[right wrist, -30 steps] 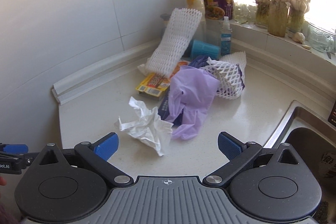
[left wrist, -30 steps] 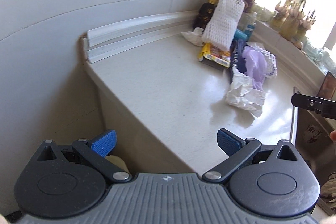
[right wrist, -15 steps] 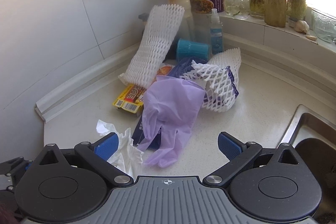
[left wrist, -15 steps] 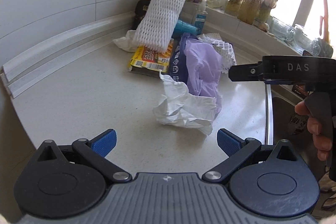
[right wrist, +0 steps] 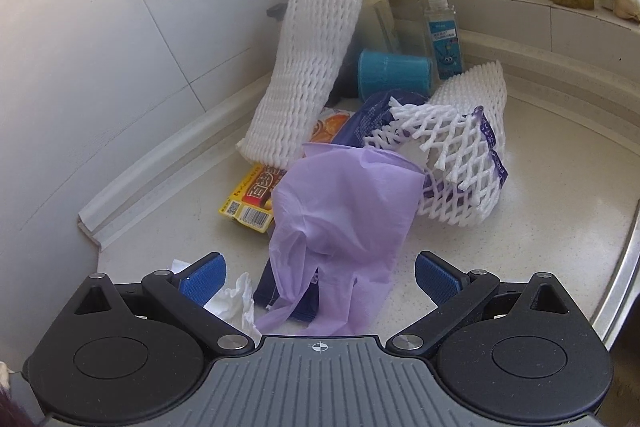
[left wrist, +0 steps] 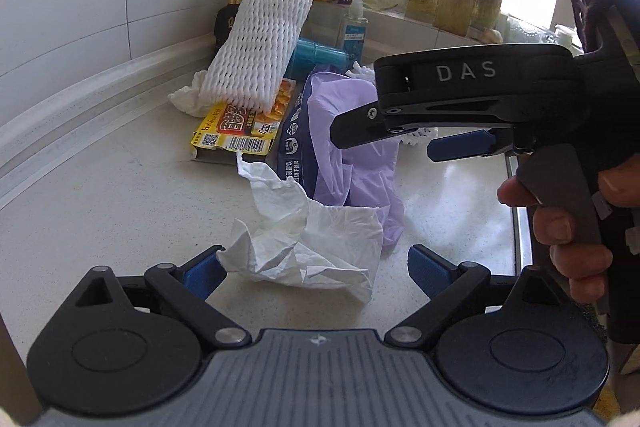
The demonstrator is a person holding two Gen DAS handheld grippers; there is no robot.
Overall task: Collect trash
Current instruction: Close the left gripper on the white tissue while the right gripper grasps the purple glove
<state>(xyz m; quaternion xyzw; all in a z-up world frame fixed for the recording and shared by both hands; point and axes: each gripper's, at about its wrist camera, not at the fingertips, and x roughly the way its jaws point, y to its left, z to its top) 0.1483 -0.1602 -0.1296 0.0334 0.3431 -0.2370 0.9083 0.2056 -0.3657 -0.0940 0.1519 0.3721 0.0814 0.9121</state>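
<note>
On a pale kitchen table beside a sink, the whole heap of trash lies uncollected, so the job looks barely begun. Largest of the pile, a white foam net sleeve leans against the bottles at the far wall. A purple glove sprawls across the middle over a dark blue wrapper, with a second foam net to its right and a yellow snack box to its left. Nearest, a crumpled white tissue sits between the fingers of the left gripper, whose jaws are closing around it but do not yet press on it. The right gripper, held by a hand at the right of the scene, hangs spread wide over the glove's fingertips, holding nothing. No bin or bag shows in either view. Every piece remains to be picked up; the tissue and glove seem first in line.
</note>
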